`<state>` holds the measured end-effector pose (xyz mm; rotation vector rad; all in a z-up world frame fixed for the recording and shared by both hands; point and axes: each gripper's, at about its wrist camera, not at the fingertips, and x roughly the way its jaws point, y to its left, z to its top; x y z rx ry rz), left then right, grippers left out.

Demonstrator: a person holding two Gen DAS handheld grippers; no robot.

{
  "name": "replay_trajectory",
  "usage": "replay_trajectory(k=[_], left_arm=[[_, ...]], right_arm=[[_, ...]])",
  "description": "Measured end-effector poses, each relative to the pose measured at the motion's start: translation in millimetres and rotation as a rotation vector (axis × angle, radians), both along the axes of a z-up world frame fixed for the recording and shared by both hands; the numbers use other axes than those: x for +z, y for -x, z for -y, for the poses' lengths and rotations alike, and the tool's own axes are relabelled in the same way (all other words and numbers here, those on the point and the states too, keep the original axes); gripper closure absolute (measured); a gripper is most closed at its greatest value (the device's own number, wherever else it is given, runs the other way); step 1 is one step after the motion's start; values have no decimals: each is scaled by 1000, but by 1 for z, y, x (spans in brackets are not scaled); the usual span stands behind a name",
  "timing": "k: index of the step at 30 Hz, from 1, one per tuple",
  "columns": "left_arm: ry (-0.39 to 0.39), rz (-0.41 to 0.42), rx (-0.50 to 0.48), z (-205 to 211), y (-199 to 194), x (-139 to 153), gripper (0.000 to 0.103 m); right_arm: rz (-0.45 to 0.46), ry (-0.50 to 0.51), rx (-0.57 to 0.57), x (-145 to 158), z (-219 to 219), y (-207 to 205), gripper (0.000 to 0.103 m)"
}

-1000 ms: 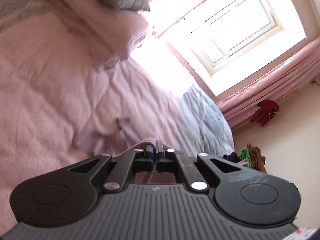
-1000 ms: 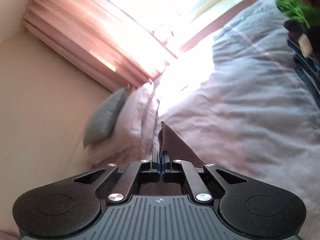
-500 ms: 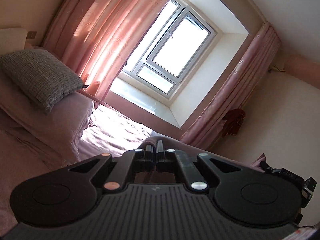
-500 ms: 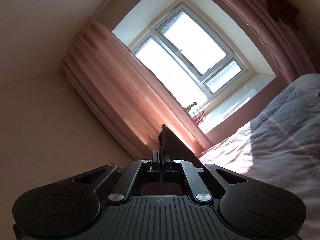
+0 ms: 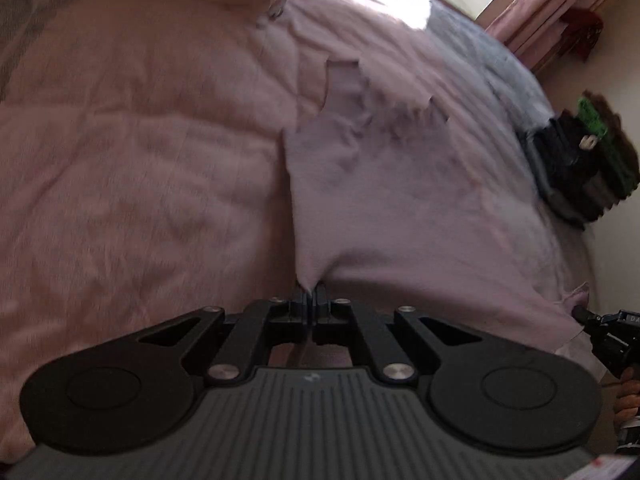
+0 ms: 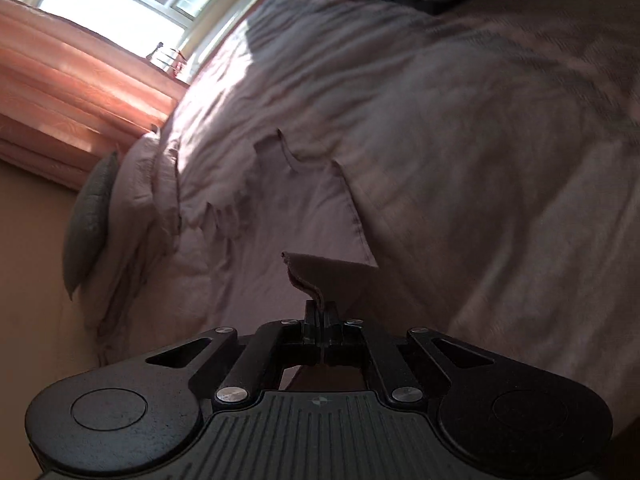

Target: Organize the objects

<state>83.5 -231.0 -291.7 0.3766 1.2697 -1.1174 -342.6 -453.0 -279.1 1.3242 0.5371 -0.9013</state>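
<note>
No box, basket or drawer shows in either view; the one thing bearing others is the bed, covered in a crumpled pink duvet. On it lie a mauve garment, a stack of folded dark clothes with something green on top near the bed's far edge, and, in the right wrist view, a grey pillow propped against pink pillows by the wall.

The left gripper tilts steeply down toward the bed, its jaws pressed together on one corner of the garment. The right gripper also tips downward, jaws closed tight on another corner, which folds up into a small flap just above the fingertips. In the left wrist view the right gripper's black tip appears at the right edge, pinching the cloth there, with part of the person's hand behind it.

The garment is spread flat over the middle of the duvet — its near edge strung between the two grippers, its long axis running away from them toward the window and pink curtains. The far end is ragged in outline, with a narrower strip sticking out beyond the rest; motion blur hides whether that is a sleeve or a strap.
</note>
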Motion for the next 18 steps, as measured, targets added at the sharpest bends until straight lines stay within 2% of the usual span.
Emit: replay_trajectory(k=[2,4,7,8,10,12,13,15,17,18], left_arm=[[-86,-23,-12,-22,5,-30,103],[-113,-38,-23,-44,13,-47,103],[-149,-48,-46,-59,21,-57,103],[-151,-58,-61,-66,25,-58,102],[-205,-40,-72,-72,26,-65,101],[-200,-69,-52,-83,21,-67,101],[-198,-83,-42,-88,18,-66,99],[-192,-100,-21,-101,13,-61,96],[-164,-120,-3,-108,9,-56,84],[-150,-125,2,-111,8,-54,81]], right_arm=[[-49,-54,-2,-23,-20,12,103],[-97,-73,-3,-33,-35,24,103],[-157,-94,31,-39,-45,34,103],[-187,-118,62,-36,-49,33,103],[-241,-190,130,-46,-49,32,103],[-314,-217,173,-51,-52,35,86],[-325,-198,173,-50,-54,39,73],[-285,-156,135,-47,-54,49,70],[-210,-112,87,-41,-51,57,69],[-190,-86,71,-40,-48,60,69]])
